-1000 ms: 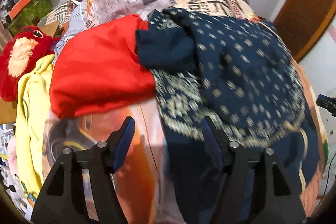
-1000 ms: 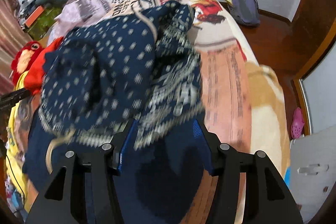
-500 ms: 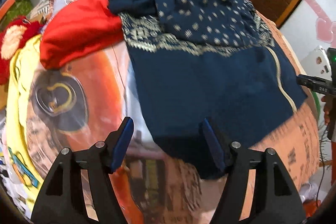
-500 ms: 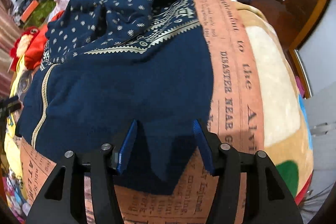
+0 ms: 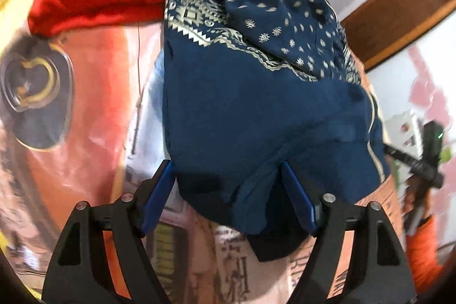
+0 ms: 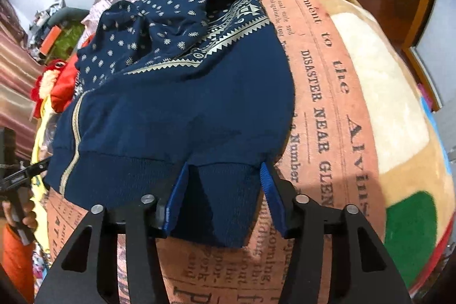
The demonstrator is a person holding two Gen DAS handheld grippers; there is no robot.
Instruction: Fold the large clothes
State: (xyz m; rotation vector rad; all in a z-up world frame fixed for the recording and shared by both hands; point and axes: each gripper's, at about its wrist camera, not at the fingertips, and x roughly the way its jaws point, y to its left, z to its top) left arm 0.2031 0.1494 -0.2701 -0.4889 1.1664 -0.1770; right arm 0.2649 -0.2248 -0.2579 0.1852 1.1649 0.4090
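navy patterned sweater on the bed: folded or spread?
Partly spread: the navy gold-patterned sweater has its ribbed hem flat on the newsprint blanket, its upper part bunched.

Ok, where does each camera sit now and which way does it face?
Left wrist: on the left gripper, tipped down at the navy sweater on the blanket; its jaws, just opening, straddle the hem corner; an orange sleeve at right.
Right wrist: on the right gripper, tipped down at the sweater's ribbed hem; its jaws, just closing, straddle it; a hand at left.
Shared: navy sweater, blanket.
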